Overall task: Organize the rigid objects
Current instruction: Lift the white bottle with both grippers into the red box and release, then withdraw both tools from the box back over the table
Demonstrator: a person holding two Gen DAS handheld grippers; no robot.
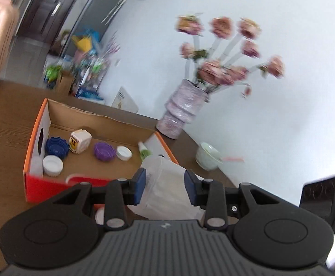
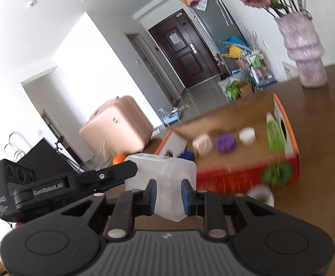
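Note:
A translucent white plastic container [image 1: 167, 184] is held in the air between both grippers. My left gripper [image 1: 165, 188] is shut on its sides. My right gripper [image 2: 169, 196] is shut on its lower corner [image 2: 169, 184]. Behind it stands an open orange cardboard box [image 1: 38, 124] on the brown table. In the box lie a blue cap [image 1: 57, 147], a purple cap [image 1: 104, 151], white caps [image 1: 53, 165], a cream tape measure [image 1: 80, 140] and a small green bottle [image 1: 144, 151]. The box [image 2: 289, 133] also shows in the right wrist view, with a green bottle [image 2: 273, 135].
A lilac vase [image 1: 181, 112] with pink flowers stands at the table's far edge by the wall. A pale green bowl [image 1: 207, 157] sits right of the box. A green cap [image 2: 275, 174] and a white cap [image 2: 260, 194] lie in front of the box. A pink suitcase [image 2: 116, 126] stands beyond the table.

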